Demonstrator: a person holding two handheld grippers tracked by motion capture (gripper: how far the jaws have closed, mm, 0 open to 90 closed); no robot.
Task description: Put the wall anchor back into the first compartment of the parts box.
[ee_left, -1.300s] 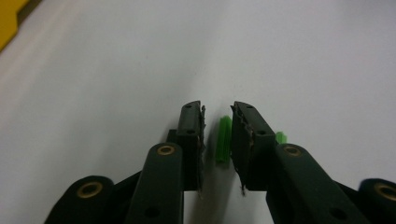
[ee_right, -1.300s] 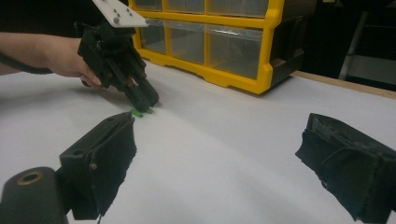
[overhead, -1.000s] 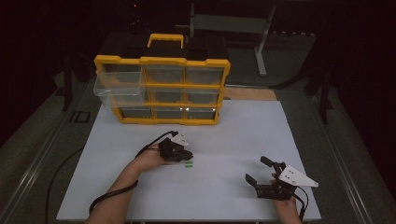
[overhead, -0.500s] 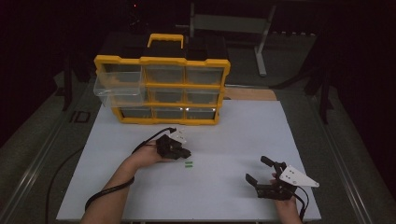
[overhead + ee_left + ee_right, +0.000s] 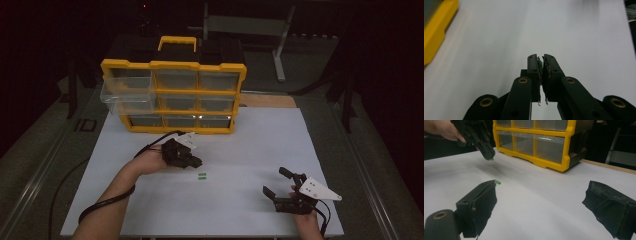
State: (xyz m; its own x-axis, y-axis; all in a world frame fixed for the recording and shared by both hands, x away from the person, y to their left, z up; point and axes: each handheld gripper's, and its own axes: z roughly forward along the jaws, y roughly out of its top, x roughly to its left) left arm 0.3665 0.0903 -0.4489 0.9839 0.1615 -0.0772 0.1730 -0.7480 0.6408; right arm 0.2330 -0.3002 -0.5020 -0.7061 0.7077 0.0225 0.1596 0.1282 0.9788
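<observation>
- Since the earlier high view, the left gripper (image 5: 196, 162) has lifted off the white mat (image 5: 250, 145) and drawn a little toward the yellow drawer organizer (image 5: 172, 97); the right gripper (image 5: 276, 185) has kept its place near the mat's front right corner.
- The left gripper's jaws are pressed nearly together, pinching a small green piece (image 5: 540, 64), of which a thin sliver shows between the pads in the left gripper view; in the right gripper view the same green bit (image 5: 491, 159) peeks out at the jaw tips, clear of the mat.
- The relation that matters: the pulled-out clear drawer (image 5: 127, 95) at the organizer's left side lies beyond and to the left of the loaded left gripper, well apart from it, so the carry would probably run forward and left; the left hand is by far the nearer one.
- A second green piece (image 5: 202, 175) lies flat on the mat just in front of the left gripper, its long axis running left to right; it lies between the two grippers, closer to the left.
- The right gripper's jaws stand spread wide, holding nothing.
- The held piece looks small, bright green and thin; its exact shape cannot be told.
</observation>
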